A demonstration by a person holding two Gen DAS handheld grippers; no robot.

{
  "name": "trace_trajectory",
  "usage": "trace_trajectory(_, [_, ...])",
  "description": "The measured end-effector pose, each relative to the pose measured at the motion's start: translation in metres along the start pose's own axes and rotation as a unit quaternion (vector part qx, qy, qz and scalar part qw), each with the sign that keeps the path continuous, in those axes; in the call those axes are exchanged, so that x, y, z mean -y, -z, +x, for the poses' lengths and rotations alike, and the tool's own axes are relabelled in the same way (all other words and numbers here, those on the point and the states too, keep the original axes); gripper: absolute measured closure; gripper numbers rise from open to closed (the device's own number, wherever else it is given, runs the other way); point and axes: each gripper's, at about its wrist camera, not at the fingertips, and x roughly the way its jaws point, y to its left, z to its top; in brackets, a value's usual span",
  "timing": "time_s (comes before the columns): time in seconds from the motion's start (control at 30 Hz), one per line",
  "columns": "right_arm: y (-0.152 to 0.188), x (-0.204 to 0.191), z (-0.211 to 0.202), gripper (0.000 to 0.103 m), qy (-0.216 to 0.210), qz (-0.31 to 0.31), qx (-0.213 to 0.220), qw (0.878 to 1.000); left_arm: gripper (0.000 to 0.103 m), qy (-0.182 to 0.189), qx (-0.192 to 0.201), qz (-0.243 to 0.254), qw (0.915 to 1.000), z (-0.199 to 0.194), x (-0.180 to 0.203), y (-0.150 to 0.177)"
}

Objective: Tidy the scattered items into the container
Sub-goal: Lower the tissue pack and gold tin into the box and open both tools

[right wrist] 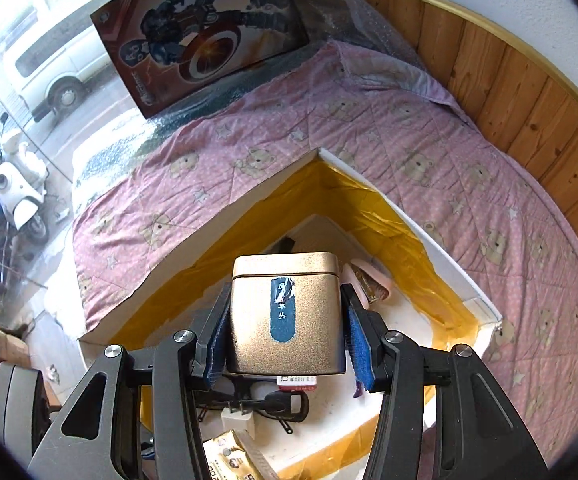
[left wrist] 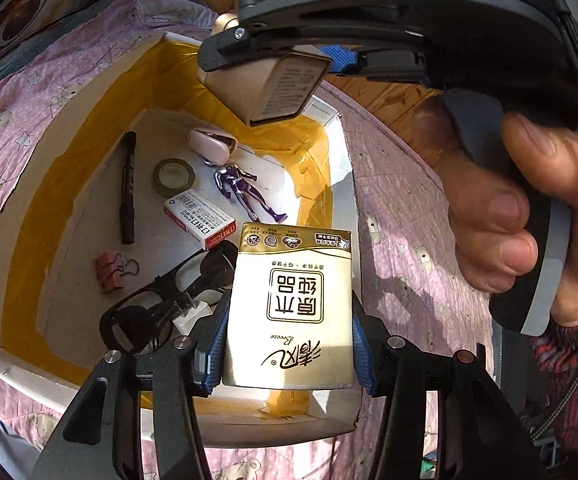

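1. Left hand-held gripper point(left wrist: 289, 344) closed on a pack of tissues point(left wrist: 293, 312), blue pads pressed to both sides, held above the near edge of the white box point(left wrist: 61, 84) lined with yellow tape.
2. Already lying in the box, left to right: black marker point(left wrist: 128, 188), pink binder clips point(left wrist: 109, 272), roll of tape point(left wrist: 174, 178), glasses point(left wrist: 165, 304), red-and-white staple box point(left wrist: 200, 220), pink stapler point(left wrist: 213, 144), purple toy figure point(left wrist: 245, 192).
3. Right hand-held gripper point(right wrist: 287, 336) clamped on a gold tin point(right wrist: 287, 316), hanging over the far part of the box point(right wrist: 409, 216), not yet resting on its floor.
4. Step in hand, by the look of it: both carried items over the box, release pending.
5. Next move likely calls for lowering each toward a bare patch of floor, clear of the glasses and figure, then opening the jaws.
6. Box sits on a pink quilted bed point(right wrist: 469, 208).
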Motion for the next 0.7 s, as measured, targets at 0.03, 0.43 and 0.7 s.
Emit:
trace_trajectory(0.03, [-0.004,0.0,0.008,0.05,0.001,-0.007,-0.007,1.0,0.05,-0.002,-0.002,0.001,1.0,0.002,0.0,0.0])
trace_trajectory(0.43, [-0.025,0.016,0.061,0.041,0.007,-0.056,-0.02,0.998,0.045,-0.02,-0.038,-0.007,0.9991,0.025,-0.012,0.0])
trace_trajectory(0.7, [-0.024,0.032,0.042,0.036,0.014,-0.028,0.008,0.999,0.037,-0.036,-0.028,0.003,0.9989,0.025,-0.01,0.003])
